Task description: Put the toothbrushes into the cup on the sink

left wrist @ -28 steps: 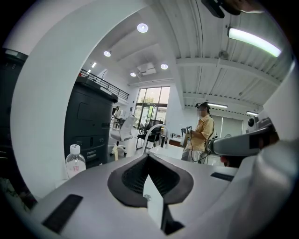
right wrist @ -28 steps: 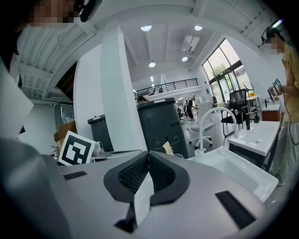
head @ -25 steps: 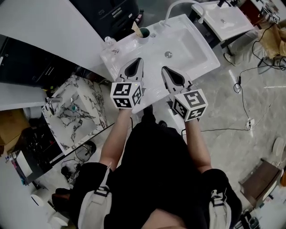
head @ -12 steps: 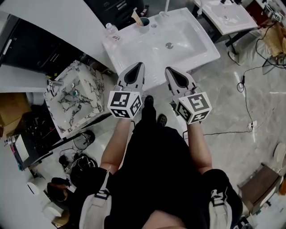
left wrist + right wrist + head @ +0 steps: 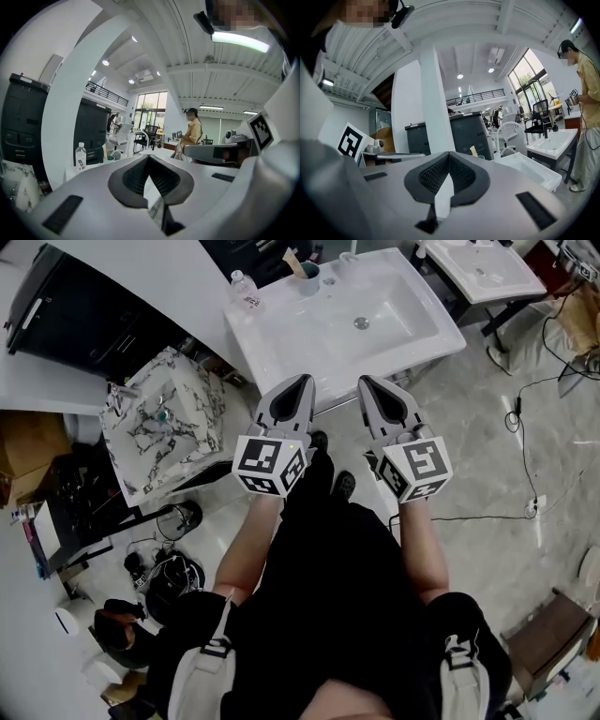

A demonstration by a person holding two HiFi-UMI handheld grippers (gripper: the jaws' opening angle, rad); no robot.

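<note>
Standing well ahead of both grippers, beyond their tips and nearer the left one's line, the cup (image 5: 308, 279) sat at the back edge of the white sink (image 5: 412, 324). A pale stick, probably a toothbrush (image 5: 296, 262), leaned out of it, too small to tell more. A water bottle (image 5: 243, 285) stood just left of the cup. No loose toothbrush showed on the sink. The left gripper (image 5: 305, 381) and the right gripper (image 5: 366, 382) hung side by side near the sink's front rim, each with its jaws pressed together on nothing. The placing step looked done or paused. Any next move would call for finding another toothbrush, parting the jaws and reaching forward to it.
</note>
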